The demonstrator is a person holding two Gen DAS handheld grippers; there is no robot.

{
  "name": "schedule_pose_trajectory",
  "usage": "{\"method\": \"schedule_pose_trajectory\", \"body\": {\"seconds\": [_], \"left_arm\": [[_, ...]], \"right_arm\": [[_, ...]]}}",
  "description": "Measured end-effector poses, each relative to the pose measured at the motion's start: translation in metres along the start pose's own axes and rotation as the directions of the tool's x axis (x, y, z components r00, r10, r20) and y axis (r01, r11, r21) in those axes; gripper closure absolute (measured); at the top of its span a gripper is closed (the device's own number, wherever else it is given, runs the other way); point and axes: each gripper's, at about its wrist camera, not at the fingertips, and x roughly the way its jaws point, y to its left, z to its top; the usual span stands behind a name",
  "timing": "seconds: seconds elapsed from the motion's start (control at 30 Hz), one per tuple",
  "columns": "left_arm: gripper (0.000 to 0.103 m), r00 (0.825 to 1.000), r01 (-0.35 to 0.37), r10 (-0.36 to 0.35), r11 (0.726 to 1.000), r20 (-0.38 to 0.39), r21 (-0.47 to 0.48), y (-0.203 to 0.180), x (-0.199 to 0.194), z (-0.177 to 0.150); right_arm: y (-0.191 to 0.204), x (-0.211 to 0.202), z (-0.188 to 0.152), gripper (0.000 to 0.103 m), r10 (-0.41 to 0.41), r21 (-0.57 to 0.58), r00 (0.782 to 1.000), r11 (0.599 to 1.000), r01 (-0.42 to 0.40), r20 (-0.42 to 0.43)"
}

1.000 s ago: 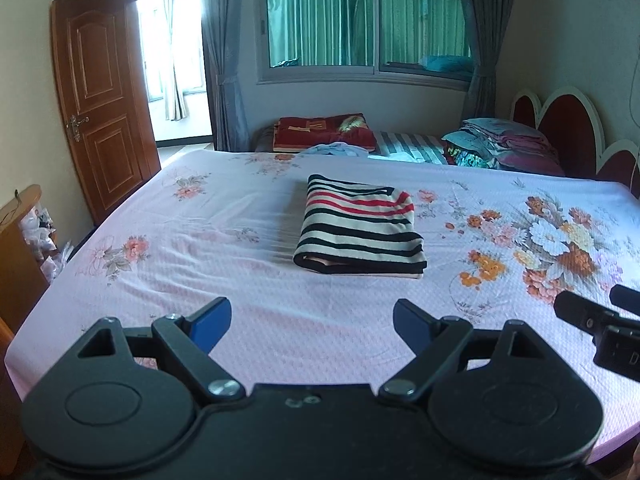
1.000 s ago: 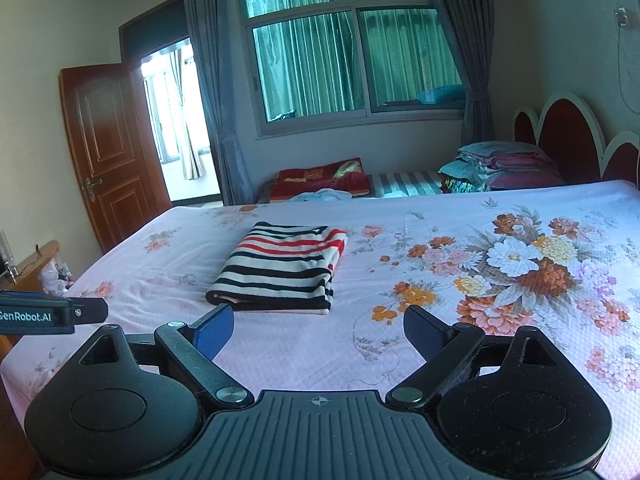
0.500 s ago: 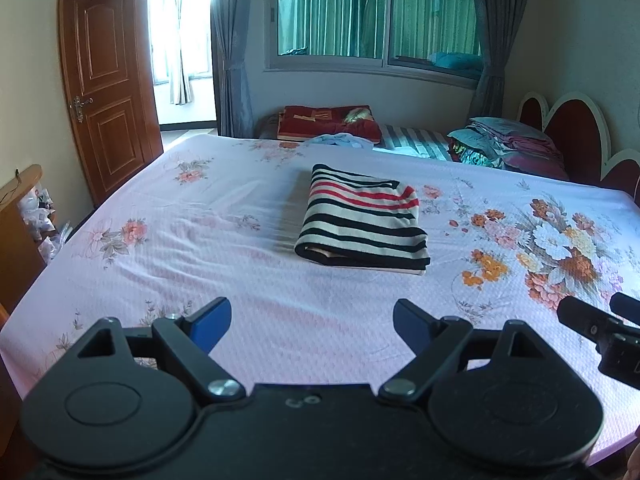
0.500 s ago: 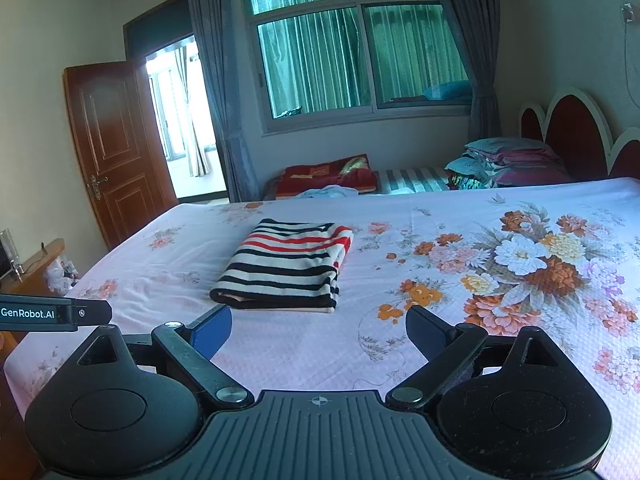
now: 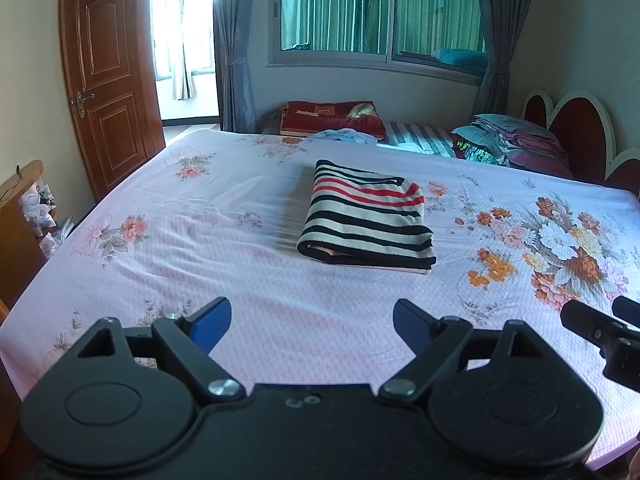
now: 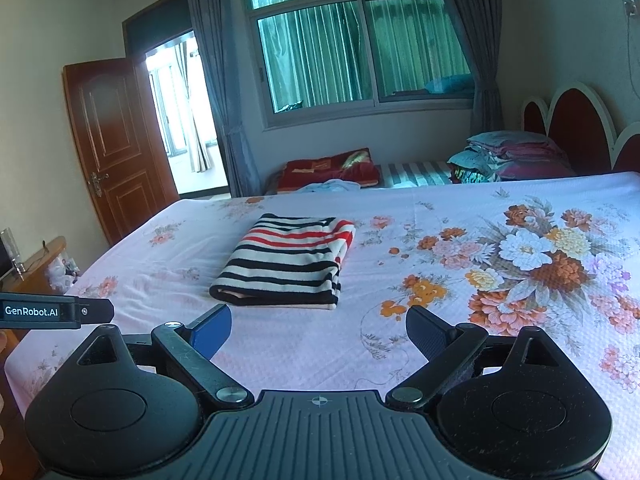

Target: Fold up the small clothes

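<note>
A folded garment [image 5: 368, 216] with black, white and red stripes lies flat on the pink floral bed sheet [image 5: 200, 240], near the bed's middle. In the right wrist view the same garment [image 6: 288, 268] sits ahead and slightly left. My left gripper [image 5: 312, 320] hovers over the near edge of the bed, open, with nothing between its blue-padded fingers. My right gripper [image 6: 318, 330] is likewise open and empty, short of the garment. Part of the right gripper's body shows at the right edge of the left wrist view, and the left one's labelled side at the left edge of the right wrist view.
A wooden door [image 5: 108, 80] stands open at the left, beside a wooden cabinet [image 5: 16, 216]. Beyond the bed lie a red blanket [image 5: 332, 118] and a stack of bedding [image 5: 512, 140] by the red headboard [image 5: 576, 132]. A curtained window [image 6: 360, 48] fills the far wall.
The left wrist view has shifted a little, so the garment sits slightly lower and more level in it. Both grippers stay open and empty; the garment has not moved.
</note>
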Motion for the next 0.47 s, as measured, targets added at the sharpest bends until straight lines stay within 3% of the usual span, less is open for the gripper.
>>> {"method": "schedule_pose_trajectory", "body": {"seconds": [0.27,0.47], "left_arm": [[0.017,0.999,0.042,-0.042,0.999,-0.015,-0.006,0.004,0.019,0.003],[0.015,1.000,-0.007,0.007,1.000,-0.010,0.009,0.004,0.042,0.014]], "right_arm": [[-0.001,0.011,0.001,0.010,0.004,0.013,1.000,1.000,-0.003,-0.015],[-0.007,0.025,0.001,0.010,-0.020,0.026,0.999,0.999,0.020,-0.033]]}}
